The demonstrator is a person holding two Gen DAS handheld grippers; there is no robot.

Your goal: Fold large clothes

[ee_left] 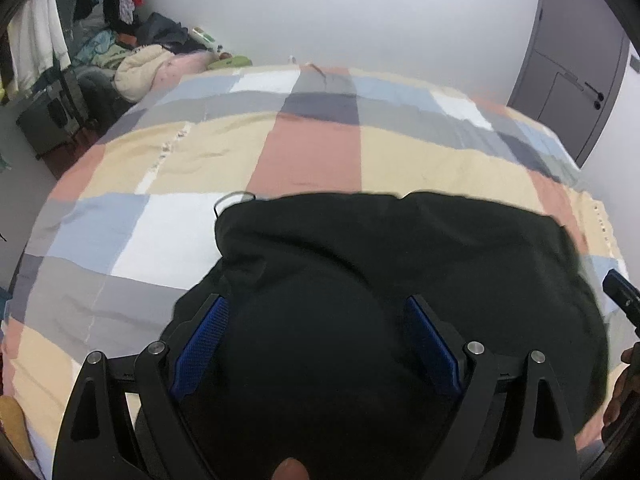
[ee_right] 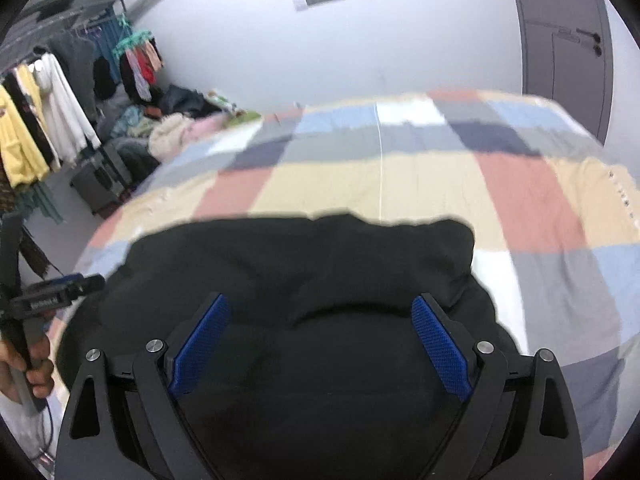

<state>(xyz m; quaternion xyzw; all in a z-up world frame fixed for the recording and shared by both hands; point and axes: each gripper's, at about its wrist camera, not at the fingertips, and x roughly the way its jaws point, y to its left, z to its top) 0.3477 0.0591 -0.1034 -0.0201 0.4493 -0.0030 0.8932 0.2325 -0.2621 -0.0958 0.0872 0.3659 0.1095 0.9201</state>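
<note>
A large black garment (ee_left: 400, 248) lies bunched on the near part of a bed with a checked cover (ee_left: 208, 152). My left gripper (ee_left: 316, 304) is open, its blue pads (ee_left: 204, 340) wide apart just above the garment's left part. My right gripper (ee_right: 320, 304) is open too, above the garment (ee_right: 300, 256) near its right part, pads (ee_right: 440, 344) wide apart. Neither holds cloth. The right gripper shows at the left view's right edge (ee_left: 620, 292), and the left gripper shows at the right view's left edge (ee_right: 56, 292).
The checked bed cover (ee_right: 520, 200) stretches away to a white wall. A clothes rack with hanging clothes (ee_right: 44, 120) and a pile of clothes (ee_left: 140, 60) stand at the far left. A grey door (ee_left: 580, 60) is at the far right.
</note>
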